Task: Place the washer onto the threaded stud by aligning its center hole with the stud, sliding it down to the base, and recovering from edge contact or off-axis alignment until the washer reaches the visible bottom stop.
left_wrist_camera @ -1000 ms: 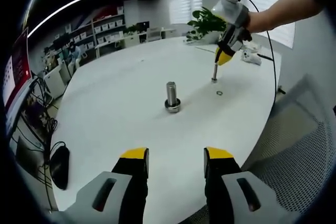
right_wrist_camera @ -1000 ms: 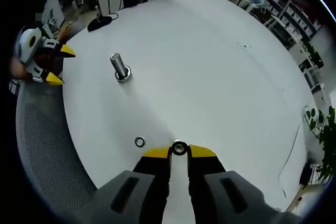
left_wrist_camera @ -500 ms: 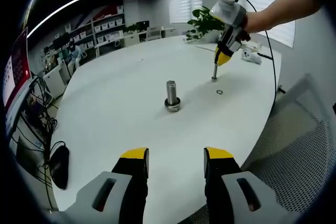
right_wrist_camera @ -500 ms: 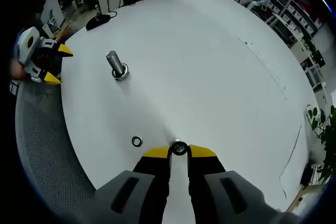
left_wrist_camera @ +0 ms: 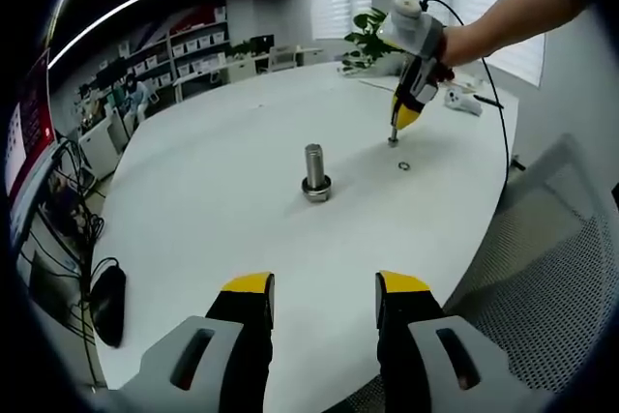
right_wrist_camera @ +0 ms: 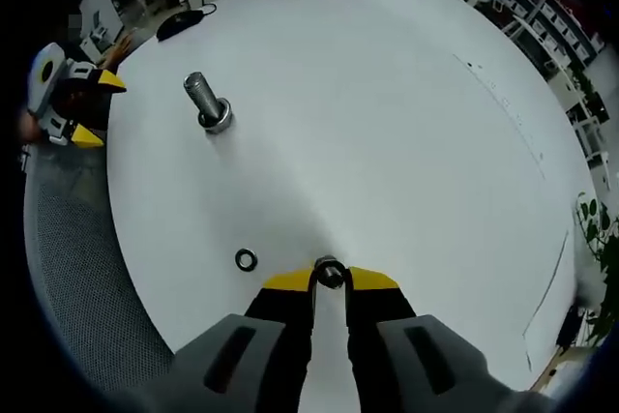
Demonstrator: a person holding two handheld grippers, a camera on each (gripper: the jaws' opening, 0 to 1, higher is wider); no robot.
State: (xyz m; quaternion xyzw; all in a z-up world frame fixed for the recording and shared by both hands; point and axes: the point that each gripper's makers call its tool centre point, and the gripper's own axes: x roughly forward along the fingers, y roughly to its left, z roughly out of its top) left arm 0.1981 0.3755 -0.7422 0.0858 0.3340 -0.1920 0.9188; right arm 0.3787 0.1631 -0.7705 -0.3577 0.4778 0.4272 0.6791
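A thick threaded stud (left_wrist_camera: 314, 171) stands upright on a metal base ring in the middle of the round white table (left_wrist_camera: 213, 191). It also shows in the right gripper view, the stud (right_wrist_camera: 206, 103) leaning at upper left. A small washer (left_wrist_camera: 403, 165) lies flat on the table; the washer (right_wrist_camera: 246, 259) sits just left of my right jaws. My right gripper (right_wrist_camera: 331, 280) is shut on a small metal bolt (right_wrist_camera: 331, 272), whose lower end rests on or just above the table (left_wrist_camera: 394, 134). My left gripper (left_wrist_camera: 315, 297) hangs open and empty at the near edge, far from the stud.
A black mouse (left_wrist_camera: 108, 302) lies at the table's left edge. A mesh chair (left_wrist_camera: 551, 268) stands at the right. A plant (left_wrist_camera: 372, 41) and a white device (left_wrist_camera: 462, 103) sit at the far side. Shelves and desks fill the background.
My right gripper has shifted slightly up and away with the bolt still in it. The stud, the washer and my left gripper have stayed put.
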